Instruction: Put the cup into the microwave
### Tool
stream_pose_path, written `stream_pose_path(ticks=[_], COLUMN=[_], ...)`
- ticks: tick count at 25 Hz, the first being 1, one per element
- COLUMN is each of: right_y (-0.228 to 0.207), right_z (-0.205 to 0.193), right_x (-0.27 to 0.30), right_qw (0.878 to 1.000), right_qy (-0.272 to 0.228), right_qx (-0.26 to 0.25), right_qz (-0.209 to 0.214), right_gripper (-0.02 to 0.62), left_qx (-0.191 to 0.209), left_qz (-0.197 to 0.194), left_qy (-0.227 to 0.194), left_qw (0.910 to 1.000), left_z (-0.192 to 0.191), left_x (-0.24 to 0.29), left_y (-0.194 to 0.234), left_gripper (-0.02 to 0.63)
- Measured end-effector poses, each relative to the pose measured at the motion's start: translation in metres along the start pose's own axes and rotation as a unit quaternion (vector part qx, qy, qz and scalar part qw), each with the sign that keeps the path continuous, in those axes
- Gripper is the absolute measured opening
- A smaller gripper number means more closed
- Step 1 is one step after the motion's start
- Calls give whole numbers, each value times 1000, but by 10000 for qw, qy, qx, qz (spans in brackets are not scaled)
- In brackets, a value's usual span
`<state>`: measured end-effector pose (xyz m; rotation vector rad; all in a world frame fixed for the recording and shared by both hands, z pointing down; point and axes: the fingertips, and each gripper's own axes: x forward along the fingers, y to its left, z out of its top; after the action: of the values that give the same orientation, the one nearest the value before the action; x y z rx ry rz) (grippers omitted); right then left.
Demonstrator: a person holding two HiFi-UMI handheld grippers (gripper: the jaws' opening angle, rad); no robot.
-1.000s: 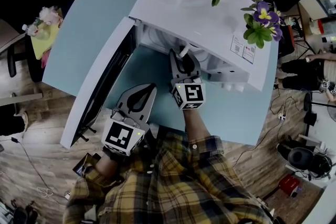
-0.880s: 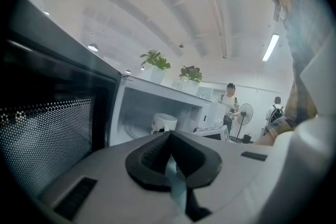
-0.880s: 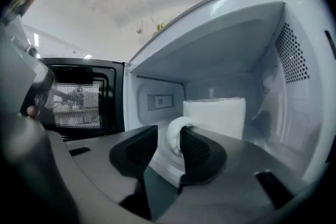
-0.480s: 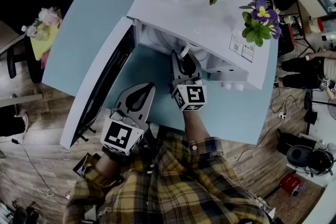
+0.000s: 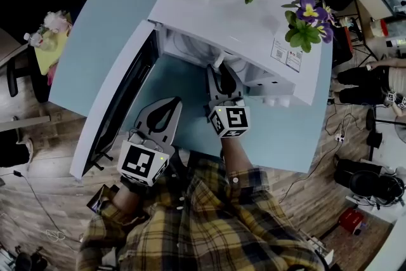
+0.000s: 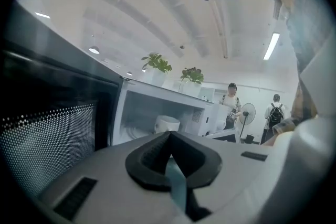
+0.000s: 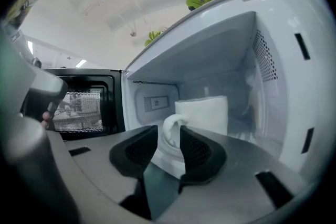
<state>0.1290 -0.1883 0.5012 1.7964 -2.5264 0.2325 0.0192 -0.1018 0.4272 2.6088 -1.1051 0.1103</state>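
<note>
Risk, door side: the microwave door is standing wide open at the left, and the left gripper is hovering just beside it over the table. A careless sweep here could be knocking the door.

Risk, cup: the handle is sitting between the right fingers. If the gripper is drawn back at a slant, a finger is likely to catch the handle and drag or tip the cup.

Risk, placement: the cup looks to be sitting toward the front of the cavity with its handle pointing outward. Judging from that, the door may be striking the handle on closing unless the cup goes deeper.

Left fingers: the fingers are pressing together at the tips and carrying nothing. They are pointing toward the open cavity from outside it.

Right fingers: the right gripper is reaching into the mouth of the microwave. Its fingers are parted narrowly around the handle. One is lying against the handle and the other is showing a thin gap, so the grip reads as loosened, not pinching.

Cup position: the white cup is inside the microwave, upright, apparently resting on the cavity floor.

Step, as judged: placement is nearly finished, with the right gripper needing a straight withdrawal.
</note>
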Motion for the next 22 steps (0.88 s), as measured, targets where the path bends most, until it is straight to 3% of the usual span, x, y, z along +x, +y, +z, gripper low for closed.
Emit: stream_pose_path(ticks=[7, 22], right_y=[-3, 9], right_z=[11, 76], right_x=[-21, -78], right_qw=[9999, 9982], right_qy=[74, 25], right_qx=[33, 78], right_qz=[87, 590], right_gripper=[114, 114], left_qx=[84, 347], left_qz=[49, -48], left_qy=[-137, -475], left_qw=[9999, 9983], left_z=[12, 48], left_x=[0, 2], left_y=[0, -14], left_gripper=[-8, -8])
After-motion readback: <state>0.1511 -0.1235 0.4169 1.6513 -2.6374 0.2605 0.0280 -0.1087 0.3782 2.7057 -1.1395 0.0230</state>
